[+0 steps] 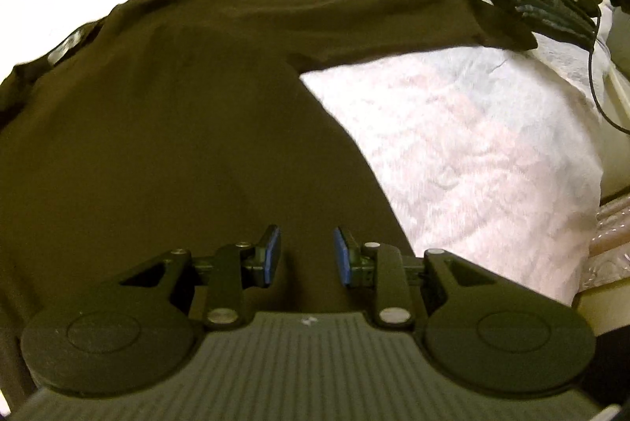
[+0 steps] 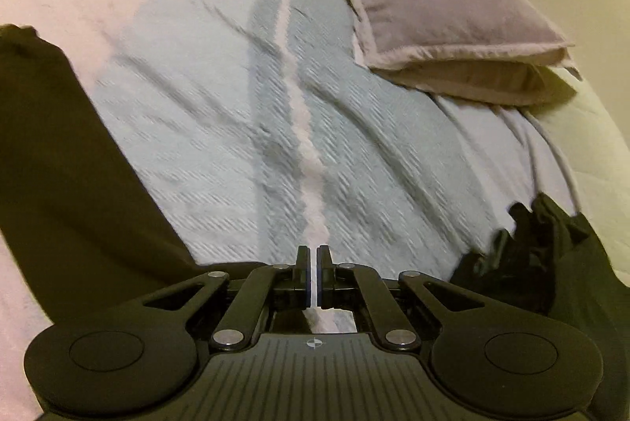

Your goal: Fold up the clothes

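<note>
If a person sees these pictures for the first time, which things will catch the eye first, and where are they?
The large dark brown long-sleeved garment lies spread flat over the pale pink and blue bedspread, with one sleeve stretched towards the right claw at the upper right. In the right wrist view, a mauve square pillow rests at the far right of the bed. The left claw hangs over the garment's body, with its jaws apart.

Dark brown long-sleeved garment, spread flat on bed, one sleeve stretched sideways
</note>
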Demonstrator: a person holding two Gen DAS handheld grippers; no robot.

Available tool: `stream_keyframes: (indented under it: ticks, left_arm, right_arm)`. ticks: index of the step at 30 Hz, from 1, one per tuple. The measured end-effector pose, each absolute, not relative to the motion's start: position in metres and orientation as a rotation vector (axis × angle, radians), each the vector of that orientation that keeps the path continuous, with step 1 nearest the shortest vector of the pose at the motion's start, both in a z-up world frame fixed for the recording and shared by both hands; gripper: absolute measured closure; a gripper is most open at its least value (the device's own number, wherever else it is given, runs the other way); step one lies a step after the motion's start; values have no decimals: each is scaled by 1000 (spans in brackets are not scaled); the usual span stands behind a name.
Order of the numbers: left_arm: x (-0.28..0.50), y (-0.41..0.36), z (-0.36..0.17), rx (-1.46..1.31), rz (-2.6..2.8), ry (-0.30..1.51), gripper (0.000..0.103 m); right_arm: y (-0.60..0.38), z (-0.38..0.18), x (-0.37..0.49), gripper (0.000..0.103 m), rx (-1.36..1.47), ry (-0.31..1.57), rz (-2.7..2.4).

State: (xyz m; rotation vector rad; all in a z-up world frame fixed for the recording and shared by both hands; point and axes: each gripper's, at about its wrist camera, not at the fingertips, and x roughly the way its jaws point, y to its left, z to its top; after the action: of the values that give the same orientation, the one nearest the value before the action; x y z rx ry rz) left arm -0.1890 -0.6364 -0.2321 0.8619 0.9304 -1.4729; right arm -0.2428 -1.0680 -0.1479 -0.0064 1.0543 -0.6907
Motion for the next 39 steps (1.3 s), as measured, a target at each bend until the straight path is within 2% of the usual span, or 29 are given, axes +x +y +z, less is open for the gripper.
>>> stream_keyframes:
  ticks: [2, 4, 5, 6, 12, 19, 20, 21, 29, 35, 37, 38, 39]
  left_arm:
    - [-189, -629, -231, 856, -1449, 948, 77]
    - [-188, -622, -231, 849, -1425, 966, 77]
    - [-188, -619, -230, 847, -1414, 975, 77]
    - [-188, -615, -230, 848, -1407, 981, 77]
    - [-191, -602, -236, 879, -1400, 1008, 75]
    - [-203, -616, -240, 939, -1446, 1003, 75]
    - [-205, -619, -239, 944, -1452, 998, 75]
    - [-206, -623, -237, 951, -1457, 992, 75]
    - [-205, -635, -232, 949, -1447, 980, 75]
    - [-204, -618, -227, 960, -1392, 978, 74]
    - [-198, -599, -226, 965, -1357, 981, 72]
    - [-194, -589, -225, 969, -1338, 983, 71]
    - [-190, -579, -225, 973, -1318, 985, 69]
  right_arm:
    - [-1060, -143, -257, 97, 78, 1021, -699]
    - [-1048, -140, -274, 77, 165, 997, -711]
    - [-1039, -143, -283, 62, 197, 1003, -721]
    - [-1030, -148, -293, 52, 226, 1012, -733]
    - [-1035, -184, -368, 52, 482, 1042, -901]
    - [-1072, -206, -423, 52, 826, 864, -975]
    - [-1075, -210, -424, 73, 869, 863, -924]
    - [-1077, -211, -424, 100, 889, 878, -894]
    - [-1079, -189, -430, 101, 681, 1039, -978]
    - [-1054, -175, -413, 98, 518, 1064, -1020]
    - [-1029, -163, -398, 95, 486, 1028, -947]
    - [-1016, -158, -389, 90, 481, 1012, -900]
    - [-1001, -156, -378, 76, 485, 1000, -843]
